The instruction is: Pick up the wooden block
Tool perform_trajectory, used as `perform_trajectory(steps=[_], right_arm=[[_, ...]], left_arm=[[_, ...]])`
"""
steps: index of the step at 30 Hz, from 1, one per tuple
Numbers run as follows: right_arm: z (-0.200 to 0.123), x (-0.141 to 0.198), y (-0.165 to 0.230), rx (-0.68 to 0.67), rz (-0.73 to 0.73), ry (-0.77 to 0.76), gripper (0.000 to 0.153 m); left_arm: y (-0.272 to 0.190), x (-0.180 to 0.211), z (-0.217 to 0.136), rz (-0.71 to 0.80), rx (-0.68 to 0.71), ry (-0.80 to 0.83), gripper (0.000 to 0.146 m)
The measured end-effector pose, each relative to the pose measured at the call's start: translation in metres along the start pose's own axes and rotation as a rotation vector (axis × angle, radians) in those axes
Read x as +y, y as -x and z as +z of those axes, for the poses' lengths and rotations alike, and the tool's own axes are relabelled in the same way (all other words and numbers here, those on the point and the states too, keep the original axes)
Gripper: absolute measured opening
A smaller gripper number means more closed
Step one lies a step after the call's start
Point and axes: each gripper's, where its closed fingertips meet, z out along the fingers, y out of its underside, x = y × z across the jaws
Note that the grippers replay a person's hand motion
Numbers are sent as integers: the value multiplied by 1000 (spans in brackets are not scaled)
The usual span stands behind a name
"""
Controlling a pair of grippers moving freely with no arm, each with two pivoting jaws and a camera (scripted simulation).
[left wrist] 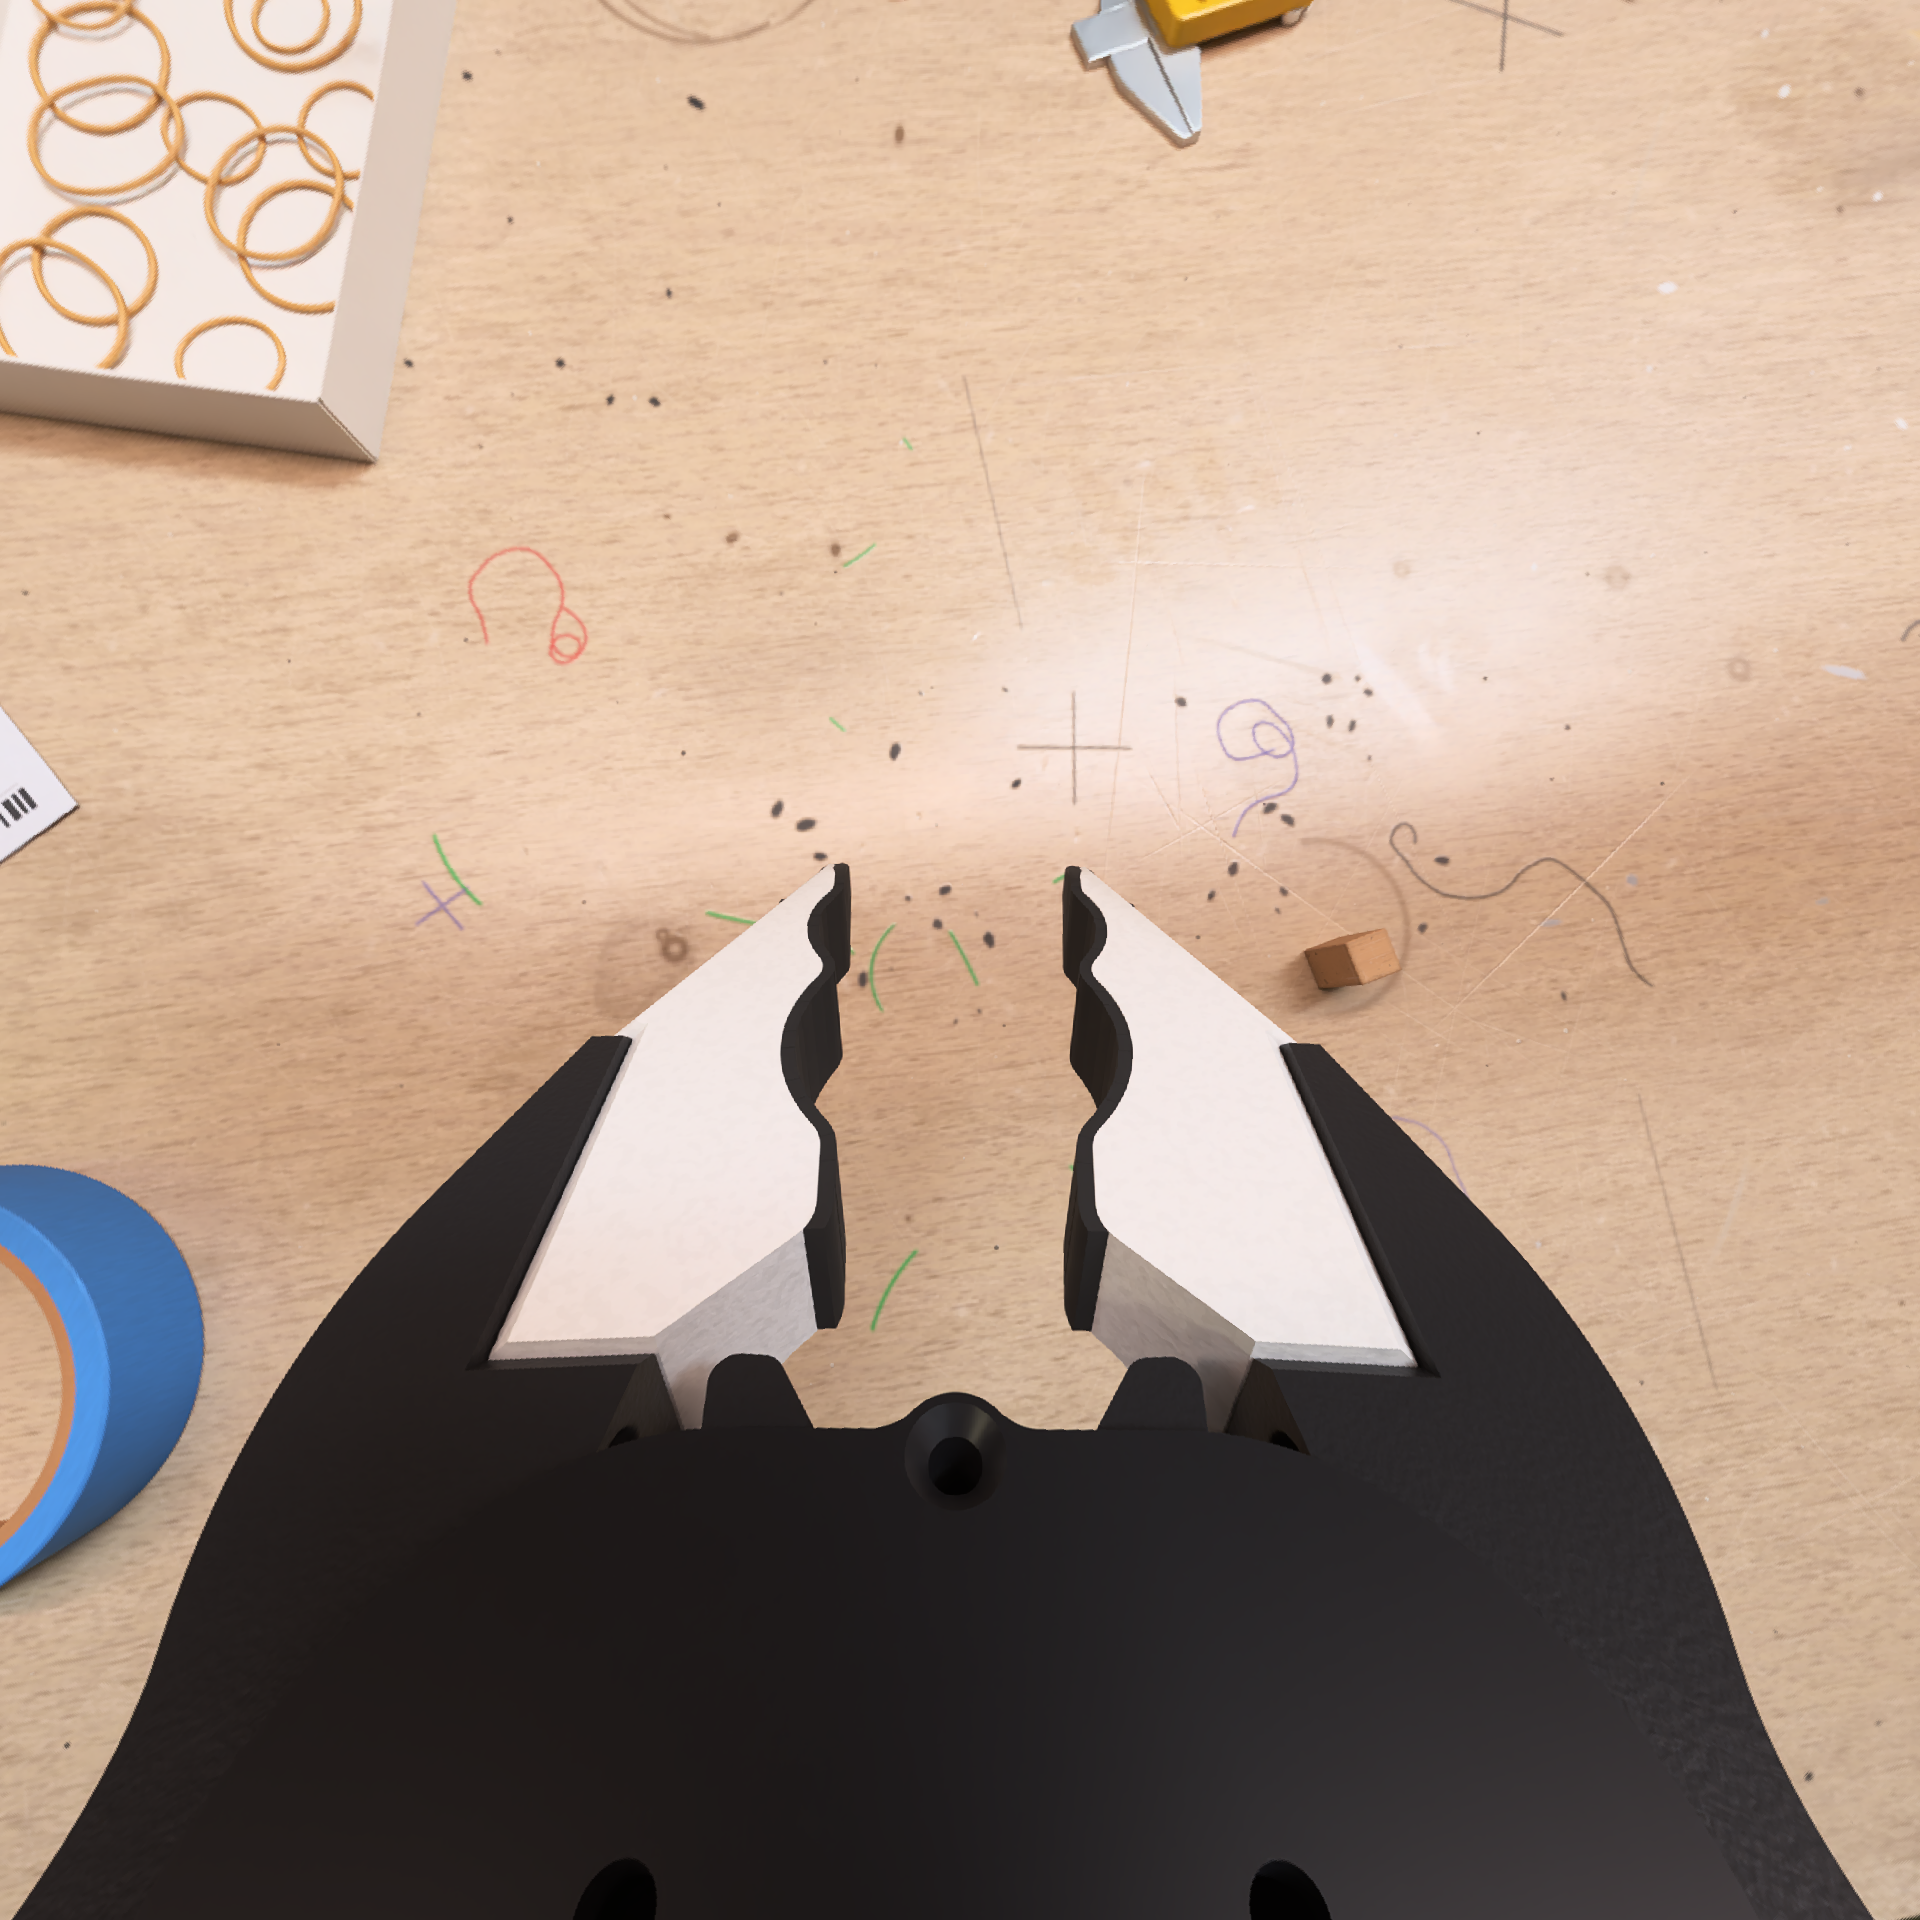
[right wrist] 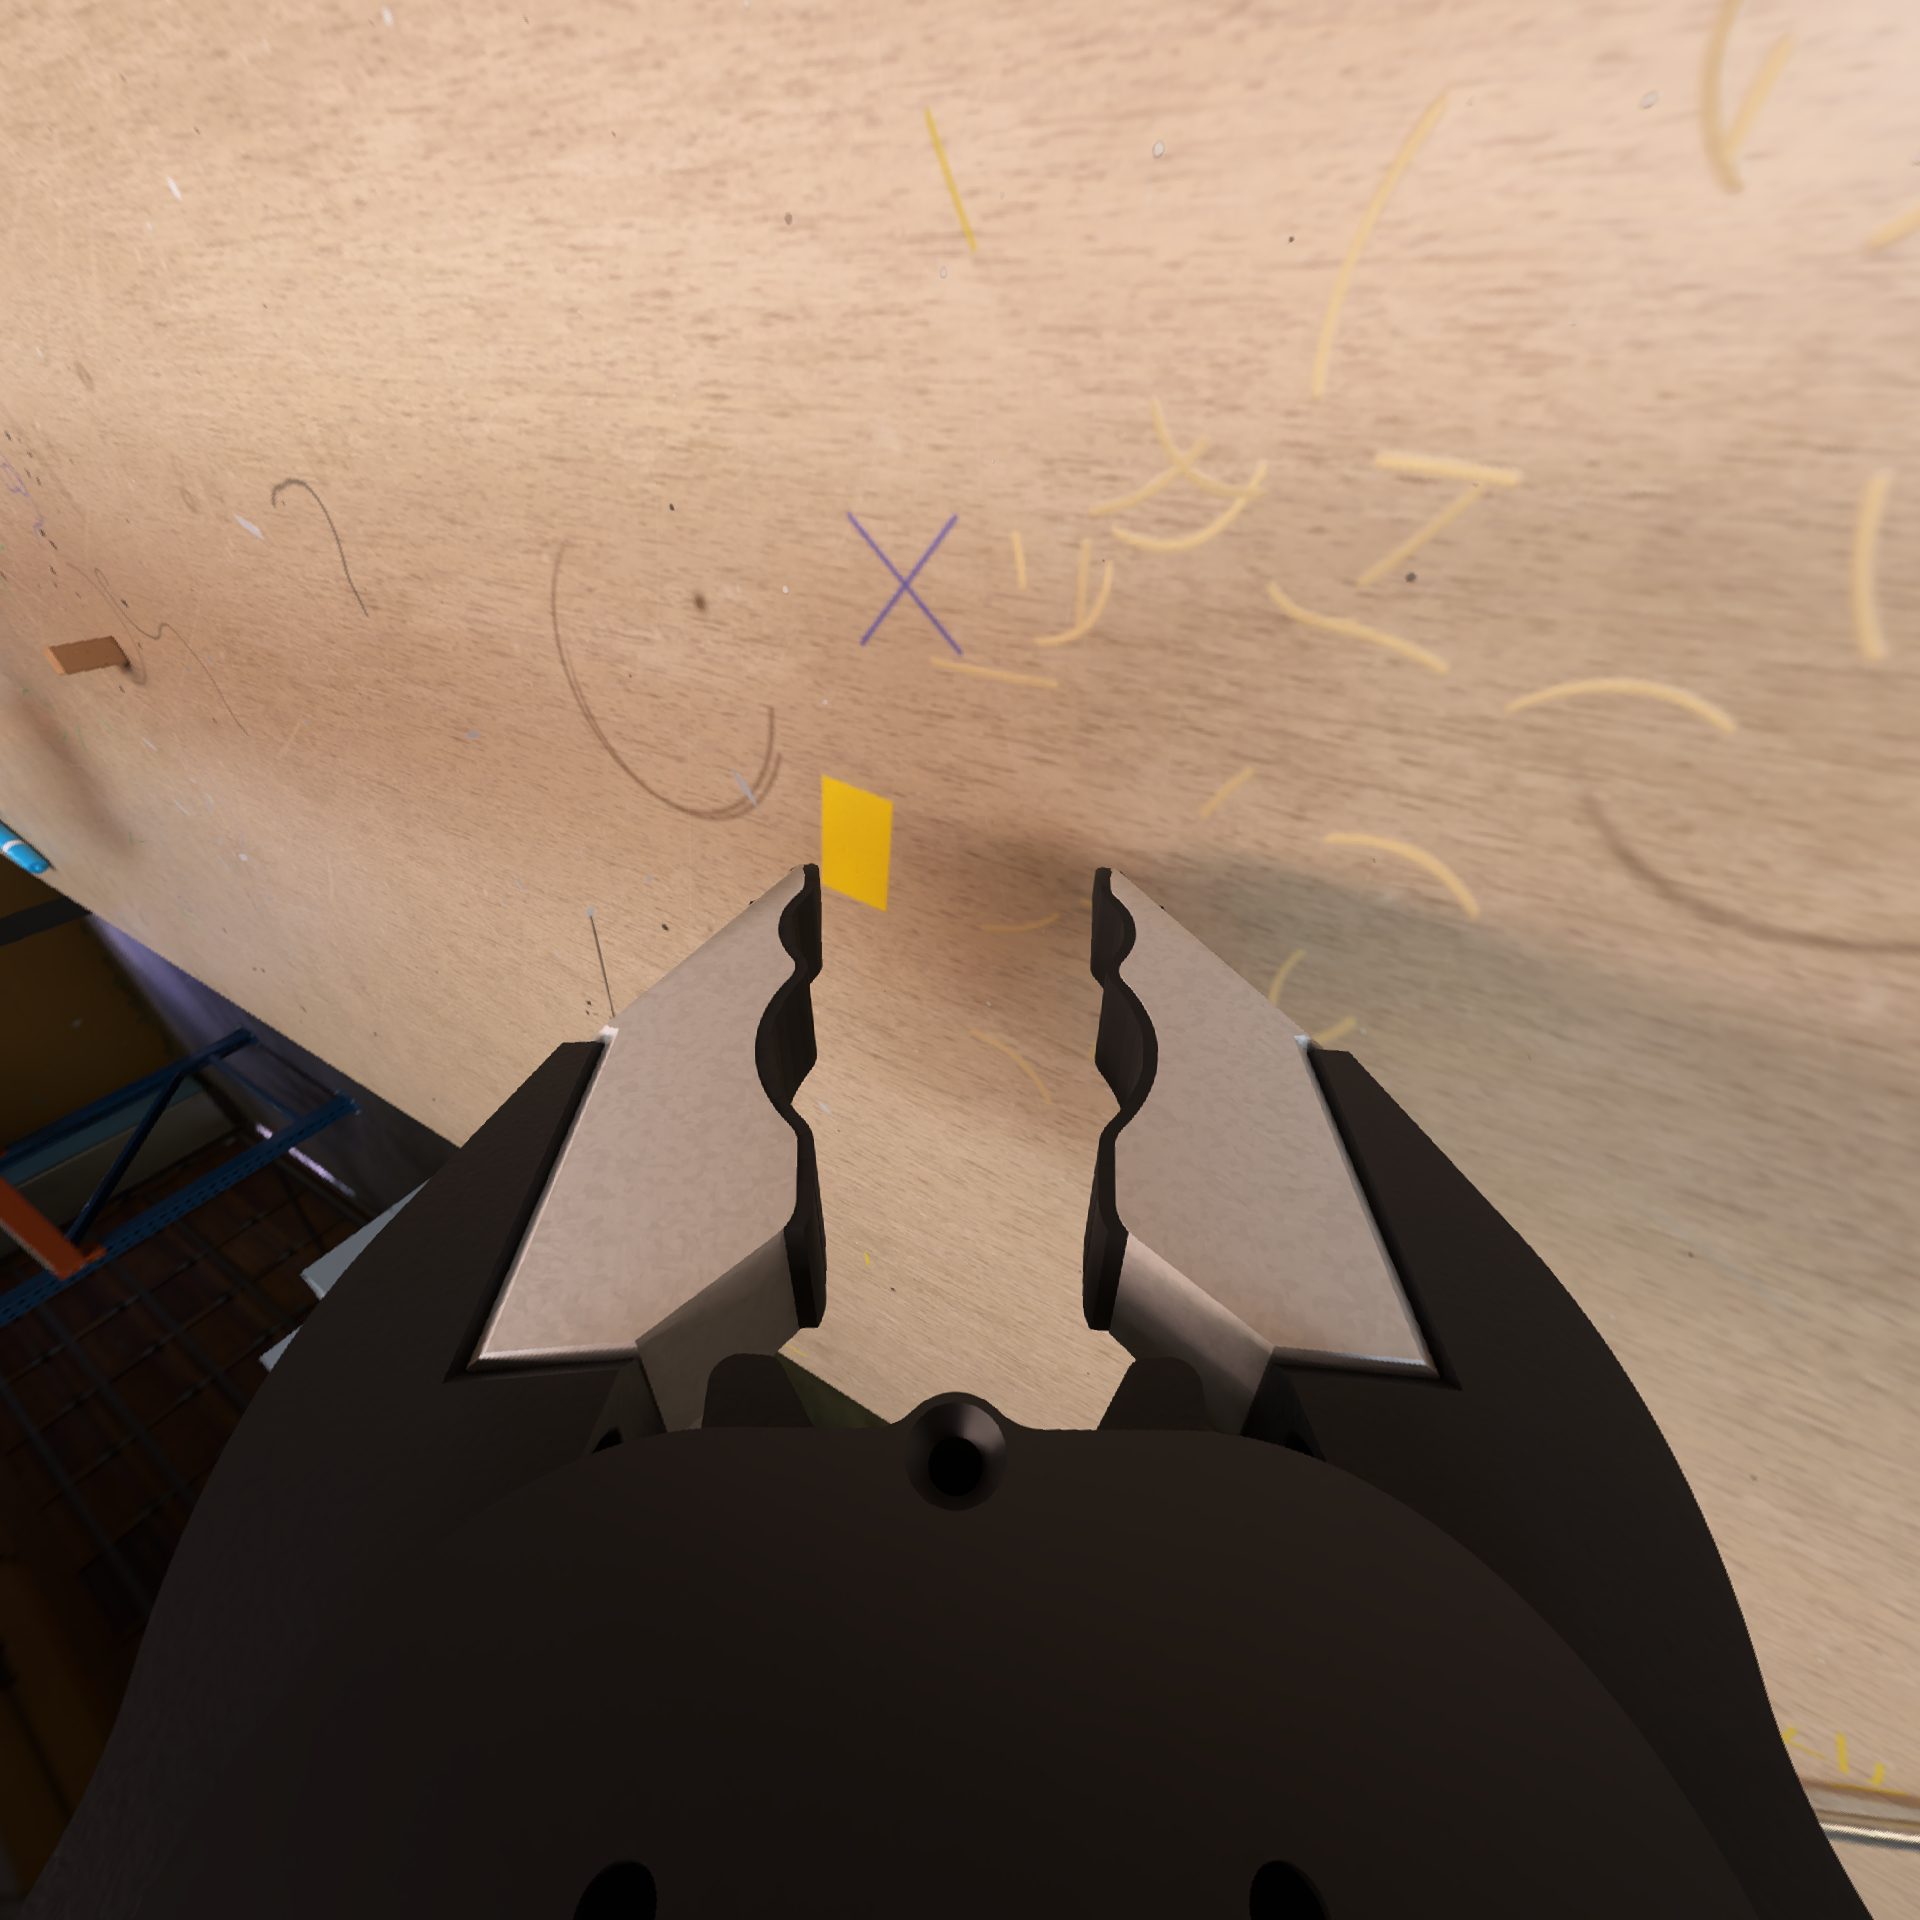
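A small brown wooden block [left wrist: 1351,957] lies on the scribbled wooden table, to the right of my left gripper [left wrist: 956,875] and level with its fingertips. The left gripper is open and empty, above the table. In the right wrist view the same block [right wrist: 87,656] shows small at the far left. My right gripper [right wrist: 956,878] is open and empty, far from the block, over the table near a flat yellow patch [right wrist: 856,842].
A white tray [left wrist: 343,312] of rubber bands sits at the far left. A blue tape roll [left wrist: 114,1351] lies near left. A yellow and grey caliper [left wrist: 1174,62] is at the far top. The table edge [right wrist: 260,1018] runs diagonally at the lower left, with shelving below.
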Motion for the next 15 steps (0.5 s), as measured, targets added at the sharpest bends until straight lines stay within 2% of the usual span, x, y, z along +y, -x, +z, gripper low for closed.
perform_trajectory(steps=[4,7,15], right_arm=[[-22,4,3,5,-9,-95,52],[-48,4,13,-5,-42,-224,51],[-129,-19,75,-84,-332,-687,42]], left_arm=[[-5,-6,-9,29,2,-31,43],[-11,-11,-18,68,8,-71,46],[-47,-12,-38,218,53,-125,54]])
